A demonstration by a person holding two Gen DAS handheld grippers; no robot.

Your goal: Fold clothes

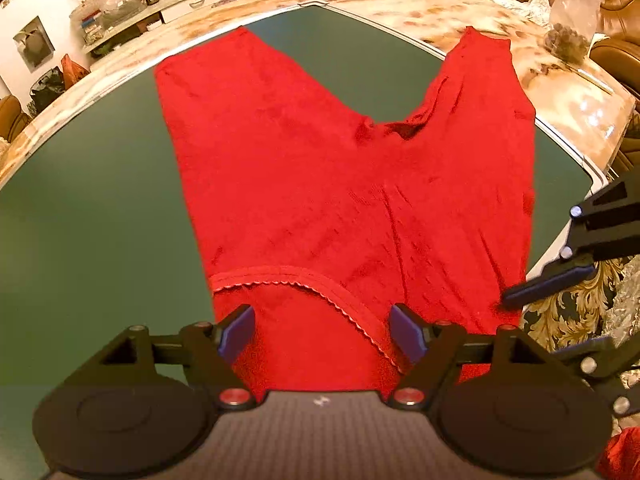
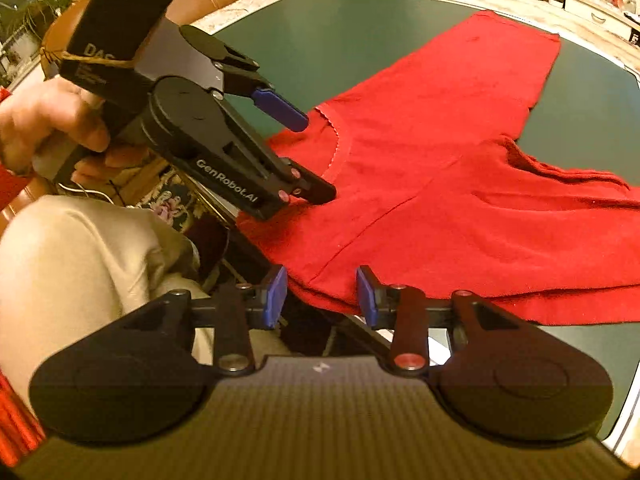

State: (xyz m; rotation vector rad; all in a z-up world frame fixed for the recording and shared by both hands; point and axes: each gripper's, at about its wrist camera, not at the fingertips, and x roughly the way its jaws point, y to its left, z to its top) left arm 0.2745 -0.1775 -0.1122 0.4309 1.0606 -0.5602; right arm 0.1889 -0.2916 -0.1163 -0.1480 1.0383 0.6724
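Red garment (image 1: 352,200) lies spread flat on a dark green mat (image 1: 100,200), which sits on a marble-patterned table (image 1: 400,12). Two legs or sleeves fan out toward the far side of the mat, one to the left, one to the right, with a bunched fold between them where they join. A scalloped hem (image 1: 320,284) curves across the near end of the cloth. Left gripper (image 1: 322,330) stands over that near end, pointing steeply down, jaws spread wide; the cloth runs between the blue pads (image 1: 240,330) but neither pad presses on it, so nothing is held. From the right wrist view, a hand (image 2: 52,120) grips the handle of the left gripper. Right gripper (image 2: 322,300) hovers at the near edge of the garment, where the cloth hangs slightly over the mat's rim; its jaws are partly open, with the edge of the fabric lying in the gap, not pinched. A light trouser knee (image 2: 80,260) shows below the table edge. Shelves (image 1: 160,8) cluttered with small items line the far wall.
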